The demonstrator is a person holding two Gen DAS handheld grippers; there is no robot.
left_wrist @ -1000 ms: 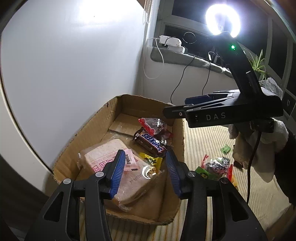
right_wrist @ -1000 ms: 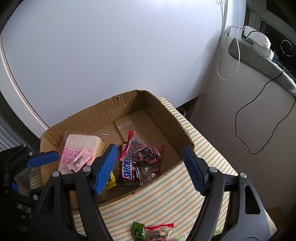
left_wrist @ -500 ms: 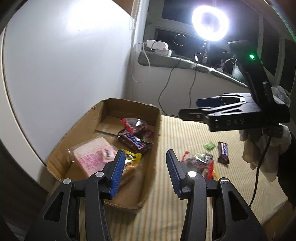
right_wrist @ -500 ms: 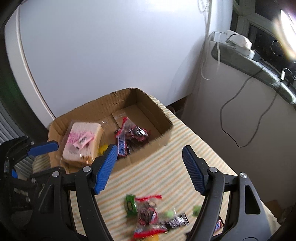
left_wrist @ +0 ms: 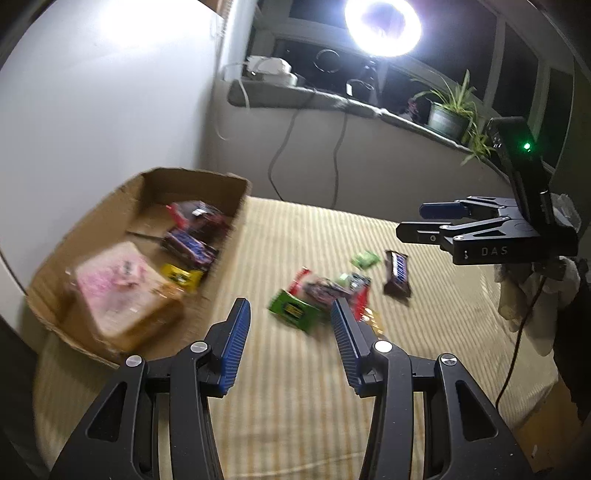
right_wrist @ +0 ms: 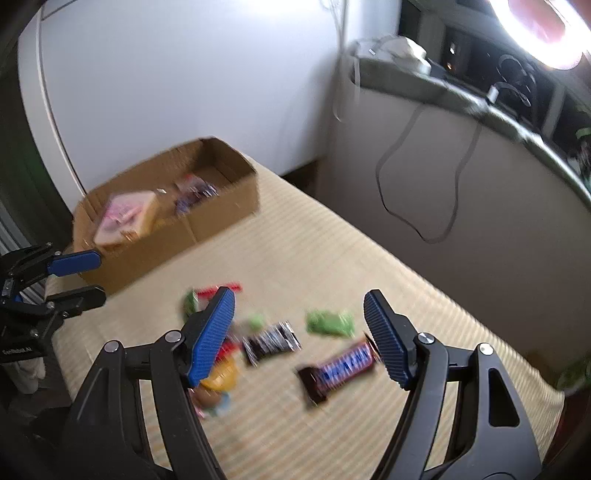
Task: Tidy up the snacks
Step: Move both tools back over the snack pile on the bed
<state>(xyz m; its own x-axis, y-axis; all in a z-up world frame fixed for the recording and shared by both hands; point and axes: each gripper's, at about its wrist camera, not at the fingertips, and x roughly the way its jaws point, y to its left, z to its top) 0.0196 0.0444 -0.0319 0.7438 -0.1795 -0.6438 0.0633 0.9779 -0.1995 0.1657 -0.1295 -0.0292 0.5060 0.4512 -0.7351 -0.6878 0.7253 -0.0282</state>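
We see both grippers above a striped cloth (left_wrist: 295, 236) with nothing between their blue pads. The left gripper (left_wrist: 291, 317) holds its jaws partly open; the loose snacks lie just beyond its tips, a green packet (left_wrist: 293, 312) nearest, with a red-and-clear packet (left_wrist: 325, 286) behind it. The right gripper (right_wrist: 299, 325) holds its jaws wide open; in its view a dark wrapper (right_wrist: 271, 341) lies within the gap, and a brown chocolate bar (right_wrist: 338, 367) lies just inside the right pad, neither touched. The left wrist view alone shows a ring lamp (left_wrist: 382, 26) and a potted plant (left_wrist: 448, 110) on the far sill, and the right gripper seen from the side at right. The right wrist view alone shows a yellow packet (right_wrist: 221, 376) near the left pad and the left gripper's tips at the left edge. The cardboard box (left_wrist: 92, 218) stands at the far left of the cloth; it holds a wrapped loaf with a pink label (left_wrist: 122, 291), a yellow packet, a dark bar and a red-trimmed packet, all blurred.
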